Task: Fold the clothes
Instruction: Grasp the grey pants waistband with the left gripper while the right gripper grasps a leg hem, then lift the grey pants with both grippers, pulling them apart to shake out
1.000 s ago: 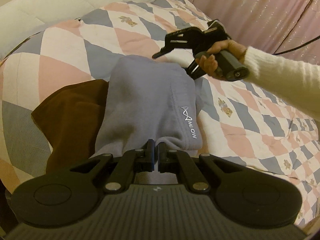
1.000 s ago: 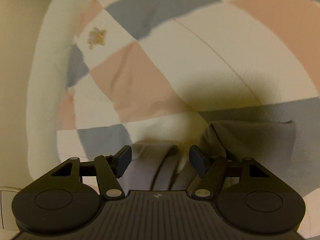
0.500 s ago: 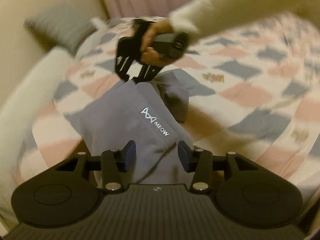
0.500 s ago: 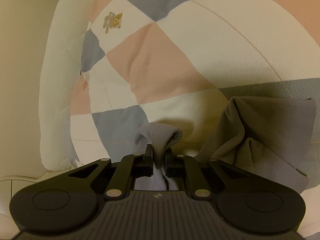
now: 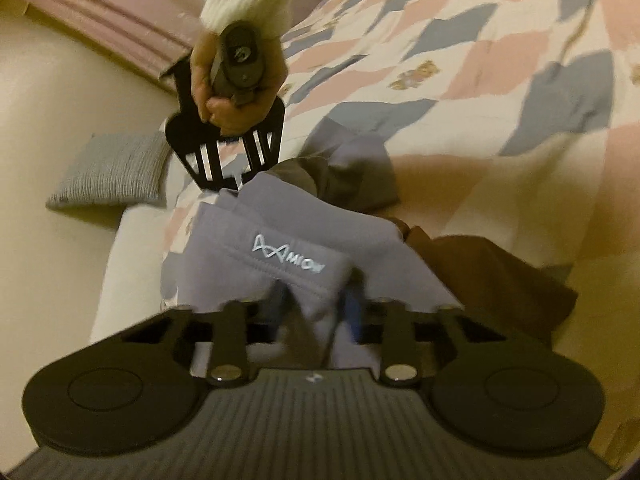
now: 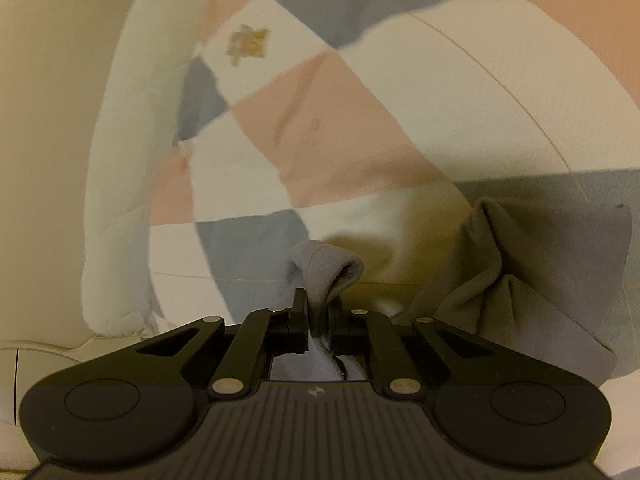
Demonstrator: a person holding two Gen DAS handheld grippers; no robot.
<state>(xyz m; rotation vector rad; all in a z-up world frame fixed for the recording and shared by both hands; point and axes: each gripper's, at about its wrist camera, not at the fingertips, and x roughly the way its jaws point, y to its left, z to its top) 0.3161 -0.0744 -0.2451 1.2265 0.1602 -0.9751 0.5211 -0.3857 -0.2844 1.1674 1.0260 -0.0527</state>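
Note:
A grey-blue garment [image 5: 288, 224] with a white "MIOW" logo lies bunched on the checked quilt [image 5: 500, 60]. My left gripper [image 5: 314, 304] is open, and the logo hem sits between its blurred fingers. At the garment's far end my right gripper [image 5: 236, 178], held by a hand in a white sleeve, pinches the cloth. In the right wrist view that gripper [image 6: 318, 312] is shut on a raised fold of the garment [image 6: 324, 268]. More of the garment [image 6: 540, 280] lies crumpled to the right.
A brown garment [image 5: 500, 280] lies partly under the grey one on the right. A grey cushion [image 5: 112, 172] rests on the white padded bed edge [image 5: 132, 248]. Pink curtains [image 5: 100, 20] hang behind. The quilt [image 6: 360, 140] spreads beyond the fold.
My left gripper was shut on the hem, opened, and swung round the garment. My right gripper went from open to shut on a fold and has lifted it slightly.

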